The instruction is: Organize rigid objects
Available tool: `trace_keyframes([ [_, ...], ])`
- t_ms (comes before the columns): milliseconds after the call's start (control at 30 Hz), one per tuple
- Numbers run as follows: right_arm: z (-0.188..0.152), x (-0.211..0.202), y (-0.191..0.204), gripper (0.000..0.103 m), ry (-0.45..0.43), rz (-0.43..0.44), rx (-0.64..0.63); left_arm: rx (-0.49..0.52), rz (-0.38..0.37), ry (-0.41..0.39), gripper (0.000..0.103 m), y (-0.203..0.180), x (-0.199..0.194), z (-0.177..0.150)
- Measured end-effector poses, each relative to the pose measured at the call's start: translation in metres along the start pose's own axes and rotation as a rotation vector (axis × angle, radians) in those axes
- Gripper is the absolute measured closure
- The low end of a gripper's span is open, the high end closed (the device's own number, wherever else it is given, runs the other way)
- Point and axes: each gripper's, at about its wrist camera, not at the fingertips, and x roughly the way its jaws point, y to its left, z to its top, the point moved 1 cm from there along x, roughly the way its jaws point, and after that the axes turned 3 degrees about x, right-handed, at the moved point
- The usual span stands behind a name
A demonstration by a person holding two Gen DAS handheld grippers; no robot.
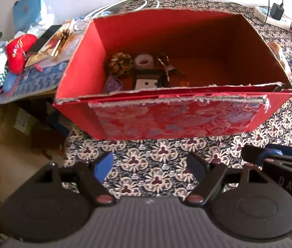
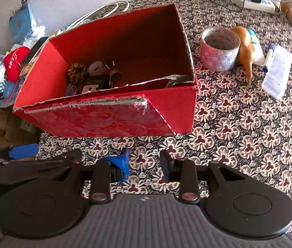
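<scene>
A red cardboard box (image 1: 166,119) stands open-topped on the patterned tablecloth (image 1: 146,161). Inside lie a pine cone (image 1: 121,63), a small tape roll (image 1: 143,61), a black-framed piece (image 1: 149,80) and a purple object (image 1: 113,84). My left gripper (image 1: 149,165) hovers in front of the box's near wall, jaws wide open and empty. In the right wrist view the box (image 2: 108,119) sits left of centre, and my right gripper (image 2: 144,163) hangs before it with a narrow, empty gap between its fingers. Right of the box stand a large tape roll (image 2: 220,48) and a wooden bird figure (image 2: 247,49).
A clear plastic case (image 2: 278,74) and a blue-capped marker (image 2: 269,57) lie at the right. A power strip (image 2: 253,0) with a plugged adapter sits at the back. Clutter with a red plush item (image 1: 19,51) piles up left of the box, past the table's edge.
</scene>
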Motion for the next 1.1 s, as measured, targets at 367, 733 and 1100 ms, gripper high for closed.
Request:
trace_keyframes([
  [367, 0.023, -0.032, 0.016, 0.087, -0.103, 0.007, -0.003, 0.031, -0.001, -0.092, 0.022, 0.022, -0.040, 0.025],
  [733, 0.046, -0.032, 0.032, 0.087, -0.223, -0.060, -0.010, 0.061, 0.029, -0.204, 0.022, 0.042, -0.041, 0.064],
  [1100, 0.073, -0.003, 0.036, 0.087, -0.239, -0.110, -0.028, 0.082, 0.066, -0.242, 0.022, 0.048, -0.017, 0.090],
])
